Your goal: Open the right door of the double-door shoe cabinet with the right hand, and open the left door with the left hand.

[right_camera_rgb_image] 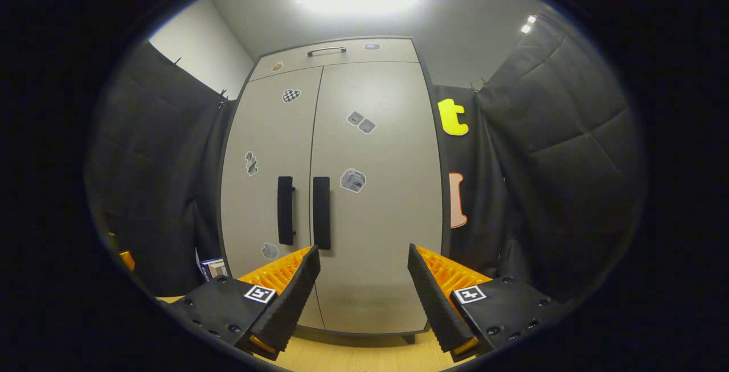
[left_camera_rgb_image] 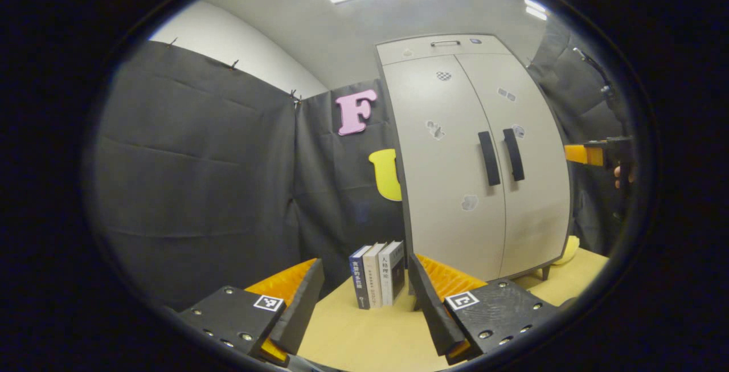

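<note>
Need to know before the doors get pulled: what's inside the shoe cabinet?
Cannot be seen. Both doors of the cabinet are shut, left handle and right handle untouched, hiding the inside. Outside, books stand beside it on the table.

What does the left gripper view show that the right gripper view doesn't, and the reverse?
Left gripper view: three upright books beside the cabinet, and the other hand-held gripper at the right edge. Right gripper view: the cabinet square-on, its right handle just above the open right hand-held gripper. Both: the closed shoe cabinet, two dark handles, stickers, tabletop.
</note>
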Tool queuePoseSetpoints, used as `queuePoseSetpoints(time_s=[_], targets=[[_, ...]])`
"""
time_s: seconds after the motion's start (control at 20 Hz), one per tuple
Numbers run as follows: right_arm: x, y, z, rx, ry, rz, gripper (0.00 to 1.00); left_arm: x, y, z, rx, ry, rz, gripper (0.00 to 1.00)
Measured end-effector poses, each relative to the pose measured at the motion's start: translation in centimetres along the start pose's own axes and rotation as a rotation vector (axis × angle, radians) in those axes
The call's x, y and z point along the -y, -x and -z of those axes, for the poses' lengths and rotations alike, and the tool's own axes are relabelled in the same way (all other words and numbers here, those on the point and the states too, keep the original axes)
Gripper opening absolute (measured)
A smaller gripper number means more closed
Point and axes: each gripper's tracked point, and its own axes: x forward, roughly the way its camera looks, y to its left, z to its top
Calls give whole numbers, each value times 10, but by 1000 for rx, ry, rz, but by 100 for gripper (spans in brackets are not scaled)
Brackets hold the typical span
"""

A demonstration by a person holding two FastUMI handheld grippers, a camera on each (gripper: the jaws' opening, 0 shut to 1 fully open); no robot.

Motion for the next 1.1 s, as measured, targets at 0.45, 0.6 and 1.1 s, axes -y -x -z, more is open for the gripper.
queuePoseSetpoints(time_s=[0.45,0.6,1.1], targets=[[-32,-55,-13,13,13,-38,96,-40,28,8,-36,-40,-95,87],[-42,-74,-13,1,14,-51,97,-50,35,12,-53,-45,-122,87],[-57,-129,4,-96,2,-13,95,-76,53,14,-62,-68,-190,88]])
